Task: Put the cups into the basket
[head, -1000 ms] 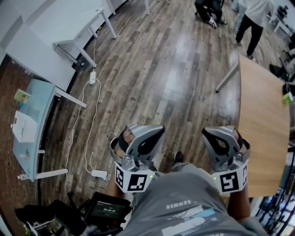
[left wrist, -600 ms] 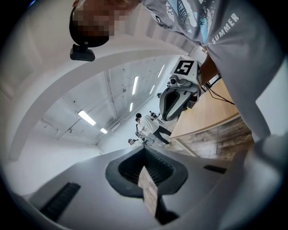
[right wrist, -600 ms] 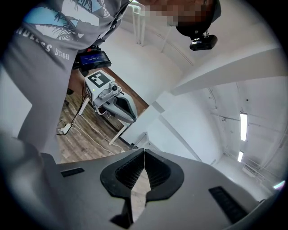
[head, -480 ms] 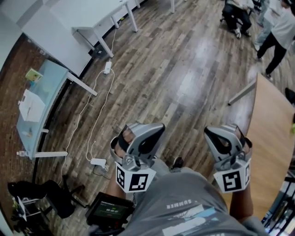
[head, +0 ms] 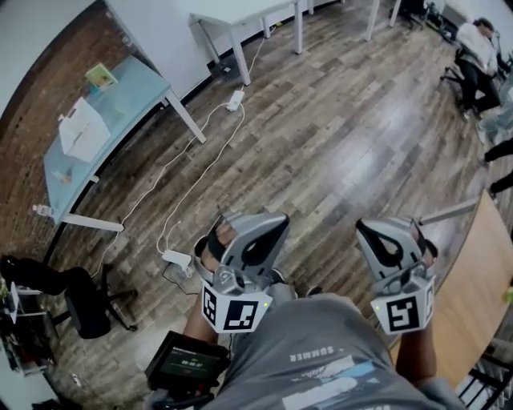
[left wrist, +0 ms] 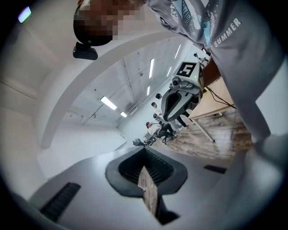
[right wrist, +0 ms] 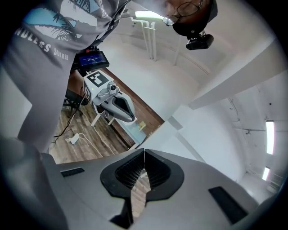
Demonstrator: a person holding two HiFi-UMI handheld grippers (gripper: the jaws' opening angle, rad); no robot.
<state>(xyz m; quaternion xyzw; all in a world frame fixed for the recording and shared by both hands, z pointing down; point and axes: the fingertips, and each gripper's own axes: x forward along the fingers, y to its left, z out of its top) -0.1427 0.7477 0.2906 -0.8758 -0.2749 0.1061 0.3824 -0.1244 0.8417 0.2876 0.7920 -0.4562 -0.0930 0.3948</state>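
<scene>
No cup and no basket shows in any view. In the head view both grippers are held close in front of the person's grey T-shirt, above the wooden floor. My left gripper [head: 268, 226] is shut with nothing between its black pads, and the left gripper view shows its jaws [left wrist: 144, 152] meeting at the tip. My right gripper [head: 375, 232] is also shut and empty, its jaws [right wrist: 144, 155] closed. Each gripper view shows the other gripper across the torso: the right gripper [left wrist: 180, 94] and the left gripper [right wrist: 112, 101].
A glass desk [head: 120, 100] with a white box and a green item stands at the upper left, beside a white table [head: 240, 12]. Cables and a power strip [head: 176, 258] lie on the floor. A black chair [head: 76, 296], a tablet [head: 188, 362] and a wooden table [head: 481, 272] are nearby.
The whole view has swung: the glass desk has shifted up and rightward, and the wooden table has slid toward the right edge. Both grippers stay shut in front of the torso.
</scene>
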